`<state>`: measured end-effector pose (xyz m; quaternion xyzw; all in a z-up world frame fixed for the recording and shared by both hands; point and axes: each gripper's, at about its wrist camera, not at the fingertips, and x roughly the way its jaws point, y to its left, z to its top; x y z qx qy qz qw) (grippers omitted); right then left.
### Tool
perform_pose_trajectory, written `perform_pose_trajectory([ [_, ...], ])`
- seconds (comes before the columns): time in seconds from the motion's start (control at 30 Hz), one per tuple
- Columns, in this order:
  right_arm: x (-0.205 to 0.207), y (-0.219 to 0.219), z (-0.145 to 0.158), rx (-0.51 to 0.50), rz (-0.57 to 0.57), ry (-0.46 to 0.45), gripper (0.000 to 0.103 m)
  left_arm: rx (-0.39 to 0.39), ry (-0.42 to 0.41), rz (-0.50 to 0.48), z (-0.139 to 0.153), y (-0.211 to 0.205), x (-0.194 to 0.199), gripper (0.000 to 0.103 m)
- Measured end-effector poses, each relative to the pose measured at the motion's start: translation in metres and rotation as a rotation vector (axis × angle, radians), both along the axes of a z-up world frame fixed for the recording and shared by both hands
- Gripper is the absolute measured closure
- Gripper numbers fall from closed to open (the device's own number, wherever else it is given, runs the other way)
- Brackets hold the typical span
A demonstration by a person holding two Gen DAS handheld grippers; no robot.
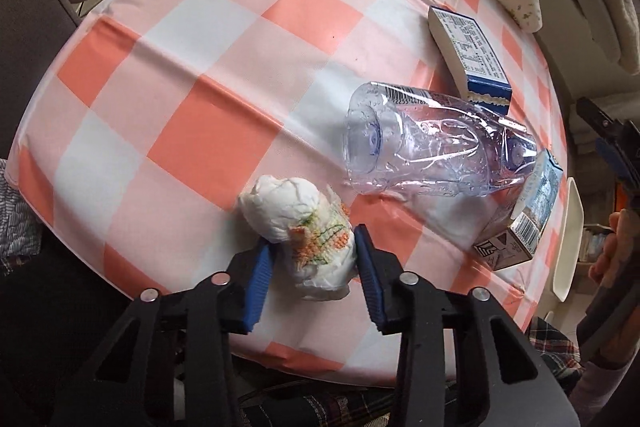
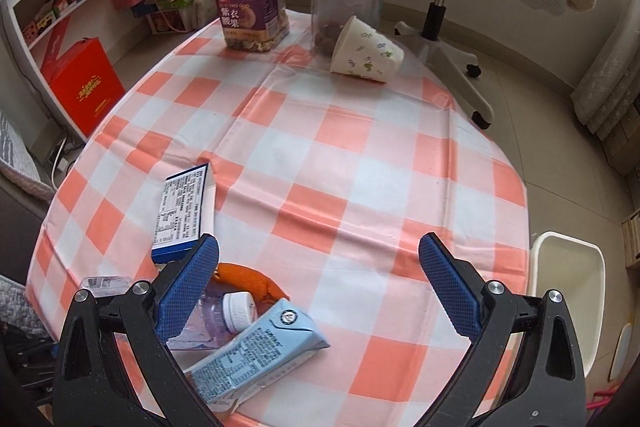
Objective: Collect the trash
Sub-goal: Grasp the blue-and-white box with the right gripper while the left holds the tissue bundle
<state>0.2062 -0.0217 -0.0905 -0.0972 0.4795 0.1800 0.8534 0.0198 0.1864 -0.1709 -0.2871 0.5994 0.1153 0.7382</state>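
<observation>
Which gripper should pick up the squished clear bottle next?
Probably the right gripper. Its jaws are wide open with nothing between them, and the clear bottle lies just beside its left finger. The left gripper is busy, shut on the crumpled napkin.

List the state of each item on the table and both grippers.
Crumpled napkin: clamped between the left gripper fingers.
Plastic bottle: lying down, capped.
Light blue carton: lying down.
Paper cup: tipped over.
Dark blue box: lying flat.
Two jars: upright, lids on.
Right gripper: open, empty.
</observation>
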Motion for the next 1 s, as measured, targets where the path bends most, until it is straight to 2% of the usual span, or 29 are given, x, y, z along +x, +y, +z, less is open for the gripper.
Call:
perform_pose_trajectory([
  [0.13,0.002,0.025,-0.012,0.032,0.044,0.080,0.007,0.081,-0.025,-0.037,0.011,0.013,0.006,0.068],
  [0.27,0.007,0.059,-0.029,0.006,0.087,0.132,0.007,0.170,-0.061,-0.049,0.030,0.033,0.018,0.068],
  [0.57,0.013,0.116,-0.067,-0.102,0.182,0.178,0.007,0.382,-0.256,-0.071,0.088,0.059,0.056,0.067],
  [0.63,0.013,0.122,-0.074,-0.111,0.192,0.191,0.012,0.394,-0.279,-0.065,0.091,0.061,0.064,0.067],
  [0.7,0.016,0.124,-0.076,-0.088,0.198,0.223,0.029,0.371,-0.289,-0.061,0.091,0.061,0.073,0.067],
  [0.73,0.016,0.125,-0.076,-0.080,0.203,0.228,0.033,0.367,-0.294,-0.063,0.092,0.060,0.076,0.067],
  [0.77,0.017,0.125,-0.075,-0.083,0.208,0.223,0.044,0.373,-0.299,-0.067,0.092,0.057,0.078,0.067],
  [0.8,0.017,0.125,-0.075,-0.087,0.213,0.218,0.049,0.385,-0.305,-0.074,0.093,0.054,0.082,0.067],
  [0.9,0.017,0.120,-0.068,-0.052,0.202,0.203,0.050,0.419,-0.332,-0.093,0.098,0.044,0.089,0.067],
  [1.0,0.018,0.114,-0.048,0.022,0.187,0.165,0.050,0.453,-0.367,-0.100,0.107,0.036,0.091,0.067],
])
